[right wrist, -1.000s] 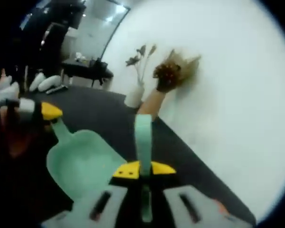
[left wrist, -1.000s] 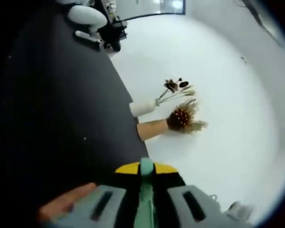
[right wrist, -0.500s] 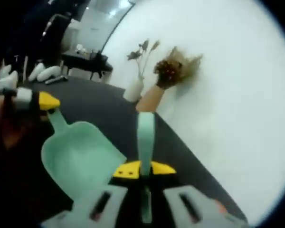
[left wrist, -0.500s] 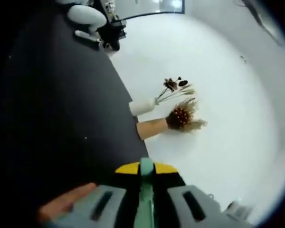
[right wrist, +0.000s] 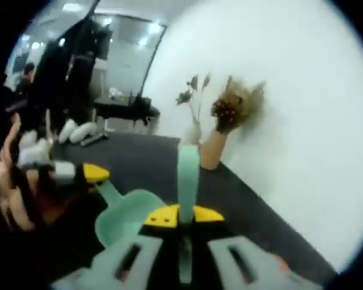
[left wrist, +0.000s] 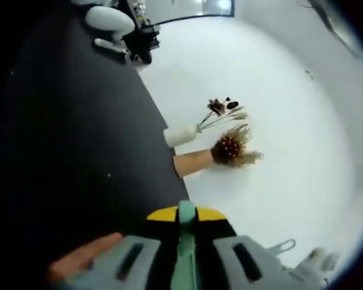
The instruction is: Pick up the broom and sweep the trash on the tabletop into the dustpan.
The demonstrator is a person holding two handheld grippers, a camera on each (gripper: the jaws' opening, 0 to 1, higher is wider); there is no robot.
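One mint-green dustpan [right wrist: 126, 212] shows in the right gripper view, its scoop low over the black worktop [right wrist: 169, 163]. Its handle runs up and to the left into the yellow-tipped jaws of the left gripper [right wrist: 88, 173], which a hand [right wrist: 12, 181] holds. In the left gripper view, that same gripper [left wrist: 186, 212] has its jaws closed on a thin mint-green handle, edge-on between the tips.

One broom handle [right wrist: 187, 175], also mint-green, rises straight up between the closed jaws of the right gripper [right wrist: 184, 214]. The brush end cannot be seen.

Past the dustpan, where the worktop meets the white wall [right wrist: 302, 121], stand two vases. The white vase [right wrist: 193, 134] holds a few thin dried stems. Just beside it, the tan vase [right wrist: 210, 151] holds a bushy brown dried bunch. In the left gripper view both vases lie sideways, white [left wrist: 183, 136] above tan [left wrist: 193, 163].

Beyond the worktop's far end are a dark table [right wrist: 124, 112] and white rounded objects [right wrist: 78, 130], too blurred to identify.
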